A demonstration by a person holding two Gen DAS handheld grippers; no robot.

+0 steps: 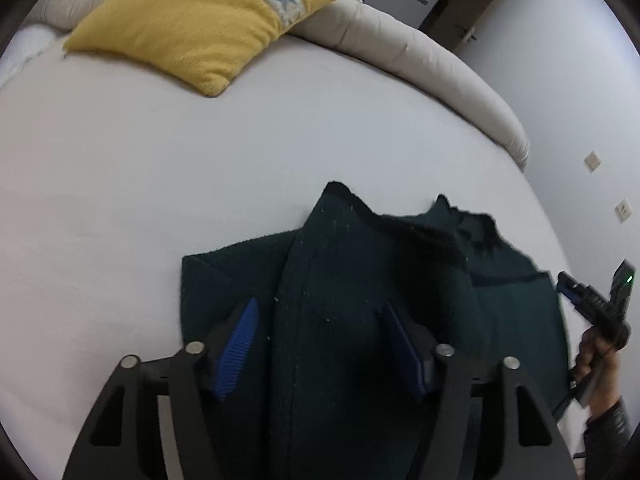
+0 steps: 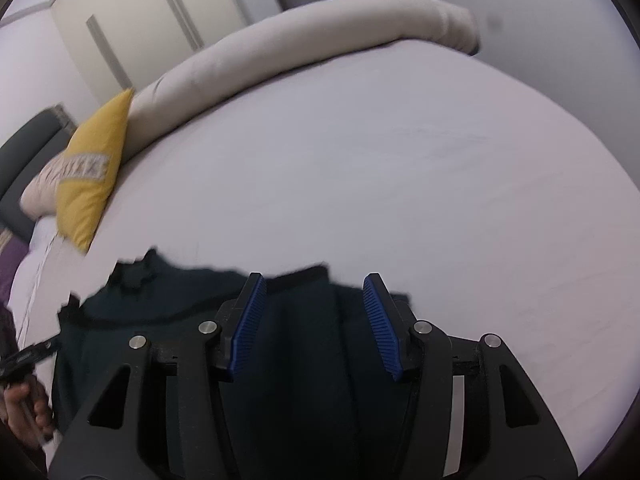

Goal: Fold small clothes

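A dark green knitted garment (image 1: 360, 280) lies on the white bed (image 1: 160, 184), its sleeves folded in over the body. My left gripper (image 1: 320, 308) is open above its left part, blue pads apart, nothing between them. The right gripper (image 1: 576, 296) shows at the far right of the left wrist view, at the garment's right edge, held by a hand. In the right wrist view my right gripper (image 2: 314, 284) is open over the garment (image 2: 180, 308), near its far edge. The left gripper (image 2: 28, 356) shows blurred at the left there.
A yellow cushion (image 1: 200, 28) lies at the head of the bed, beside a rolled beige duvet (image 1: 420, 64) along the far edge. In the right wrist view the duvet (image 2: 300, 40) and cushion (image 2: 92, 168) lie beyond a broad stretch of white sheet (image 2: 380, 180). Wardrobe doors (image 2: 140, 20) stand behind.
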